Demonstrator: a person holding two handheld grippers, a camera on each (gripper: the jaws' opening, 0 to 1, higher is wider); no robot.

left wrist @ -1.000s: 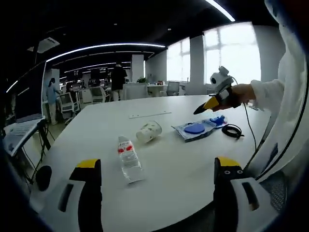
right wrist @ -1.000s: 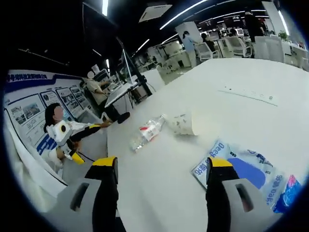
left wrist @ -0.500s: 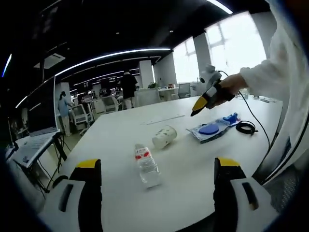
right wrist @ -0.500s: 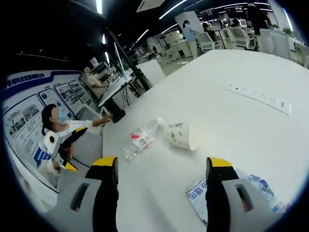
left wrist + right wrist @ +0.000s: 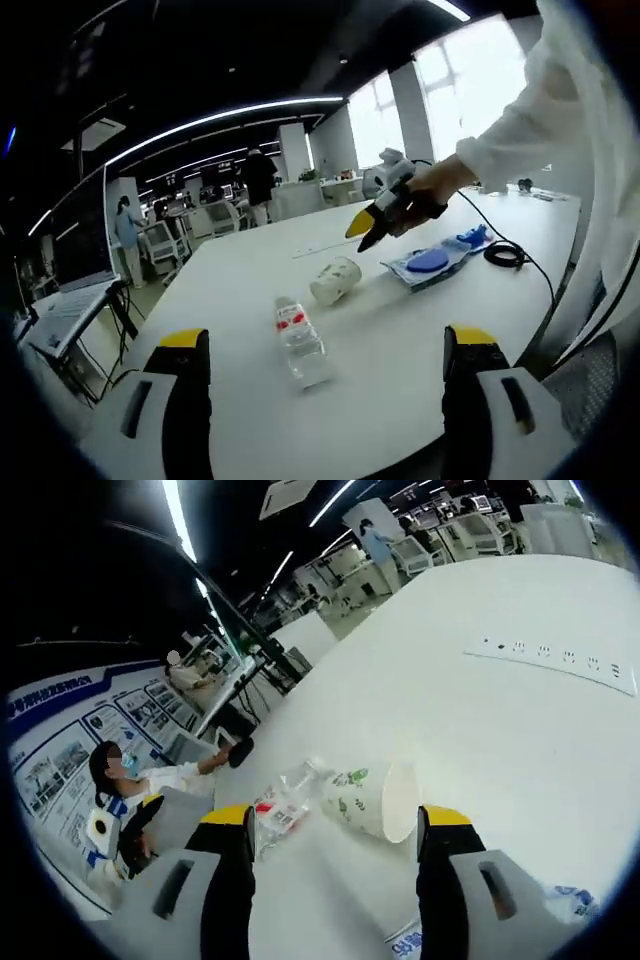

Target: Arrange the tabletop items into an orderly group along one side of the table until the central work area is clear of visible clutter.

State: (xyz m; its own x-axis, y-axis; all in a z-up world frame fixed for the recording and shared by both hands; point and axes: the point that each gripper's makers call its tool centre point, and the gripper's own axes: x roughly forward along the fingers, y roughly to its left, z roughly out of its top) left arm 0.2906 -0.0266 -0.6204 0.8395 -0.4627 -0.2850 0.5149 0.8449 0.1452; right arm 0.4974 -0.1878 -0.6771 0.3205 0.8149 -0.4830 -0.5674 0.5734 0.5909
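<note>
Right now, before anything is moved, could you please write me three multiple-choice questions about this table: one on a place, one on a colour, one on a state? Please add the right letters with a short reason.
1. Where does the plastic bottle lie relative to the paper cup?
A. Inside the cup
B. Beside the cup, apart from it
C. On top of the blue packet

2. What colour is the bottle's label?
A. Green
B. Yellow
C. Red and white

3. In what state is the paper cup?
A. Lying on its side
B. Standing upright
C. Held in the right hand-held gripper

Answers: 1 B, because the left gripper view shows white table between the two. 2 C, because the band around the bottle is red and white. 3 A, because in the right gripper view its open mouth faces sideways, and the right hand-held gripper hangs over it with open jaws, not touching.
</note>
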